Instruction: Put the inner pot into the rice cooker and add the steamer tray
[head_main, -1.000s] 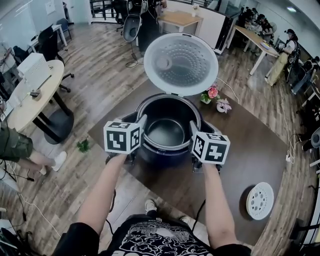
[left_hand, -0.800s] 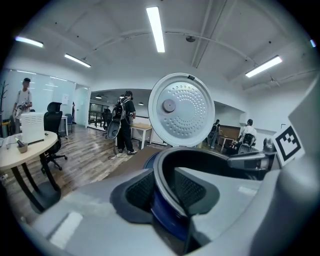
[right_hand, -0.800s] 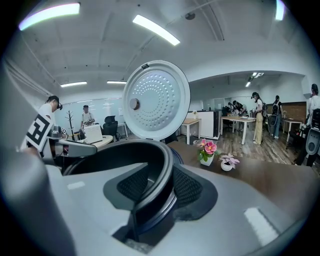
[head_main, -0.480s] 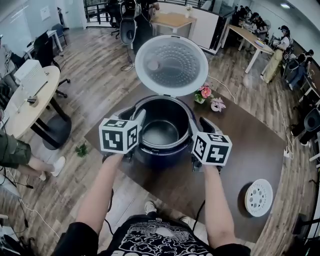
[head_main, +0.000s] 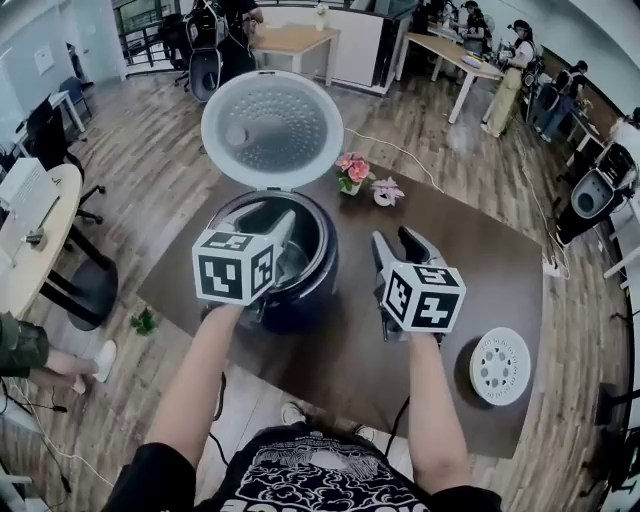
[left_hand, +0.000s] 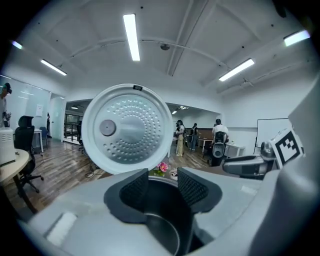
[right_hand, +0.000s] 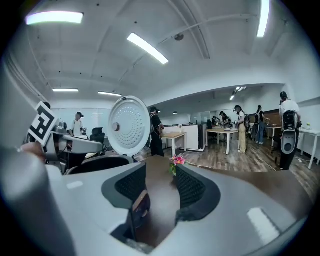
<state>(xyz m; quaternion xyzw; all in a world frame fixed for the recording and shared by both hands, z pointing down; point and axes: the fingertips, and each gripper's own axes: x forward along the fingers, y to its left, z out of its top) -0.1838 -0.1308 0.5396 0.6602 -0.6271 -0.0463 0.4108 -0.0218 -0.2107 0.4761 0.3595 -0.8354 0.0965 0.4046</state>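
Note:
The dark rice cooker (head_main: 300, 300) stands on the brown table with its round white lid (head_main: 272, 130) swung up; the lid (left_hand: 127, 131) also fills the left gripper view. The metal inner pot (left_hand: 162, 232) sits down inside the cooker. My left gripper (head_main: 265, 228) hovers over the cooker's near left rim, jaws opening, nothing pinched between them (left_hand: 162, 187). My right gripper (head_main: 400, 246) hangs to the right of the cooker over bare table, jaws opening and empty (right_hand: 159, 187). The white perforated steamer tray (head_main: 499, 366) lies flat at the table's right front.
Two small pots of pink flowers (head_main: 352, 170) (head_main: 387, 191) stand behind the cooker. The brown table (head_main: 470, 270) is bare between the cooker and the tray. A round table (head_main: 30, 250) and office chairs are to the left, and people stand at desks far behind.
Both grippers have lifted away from the cooker's sides and their jaws have spread. The right gripper has drifted right, off the cooker. The pot stays inside.

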